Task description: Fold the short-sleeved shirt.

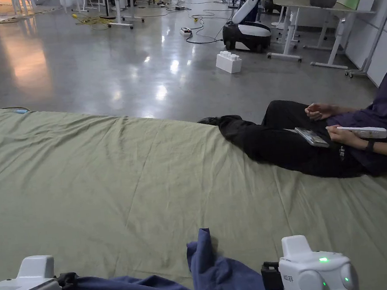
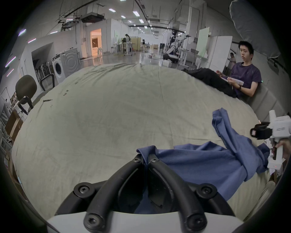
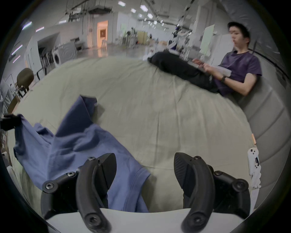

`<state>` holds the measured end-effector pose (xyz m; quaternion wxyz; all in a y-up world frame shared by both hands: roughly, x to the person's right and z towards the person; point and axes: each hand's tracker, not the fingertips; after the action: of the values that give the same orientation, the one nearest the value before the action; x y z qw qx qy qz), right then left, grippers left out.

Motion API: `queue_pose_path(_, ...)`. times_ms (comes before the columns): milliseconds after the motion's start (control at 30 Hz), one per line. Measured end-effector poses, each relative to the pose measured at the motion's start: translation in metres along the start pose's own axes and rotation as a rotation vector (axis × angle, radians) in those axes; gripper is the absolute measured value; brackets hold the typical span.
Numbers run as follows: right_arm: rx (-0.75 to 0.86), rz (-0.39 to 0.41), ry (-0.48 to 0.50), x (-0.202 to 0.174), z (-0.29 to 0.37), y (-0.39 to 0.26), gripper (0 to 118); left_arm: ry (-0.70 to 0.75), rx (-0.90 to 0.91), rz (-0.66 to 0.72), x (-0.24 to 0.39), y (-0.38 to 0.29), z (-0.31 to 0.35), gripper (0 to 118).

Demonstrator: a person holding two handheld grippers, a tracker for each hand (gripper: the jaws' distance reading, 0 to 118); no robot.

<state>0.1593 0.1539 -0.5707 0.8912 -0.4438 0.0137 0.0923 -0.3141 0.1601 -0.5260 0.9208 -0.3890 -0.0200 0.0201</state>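
My left claw is pinching an edge of the blue shirt, which lies crumpled on the green sheet near me. My right claw is spread wide just above the sheet, its left jaw over the shirt's hem.

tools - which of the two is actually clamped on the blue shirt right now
The left tool: its jaws are closed on an edge of the blue shirt. The right tool has its jaws spread wide, with the shirt lying under one jaw but not pinched.
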Motion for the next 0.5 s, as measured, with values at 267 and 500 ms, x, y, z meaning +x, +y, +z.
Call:
queue_pose_path(267,-0.153,0.065,0.061,-0.015,-0.046,-0.013,26,-0.003,0.029,0.032,-0.001,-0.001,0.01,4)
queue_pose_path(500,-0.034,0.028,0.022,-0.017,-0.012,-0.007,6,-0.005,0.042,0.034,0.002,0.001,0.019,4)
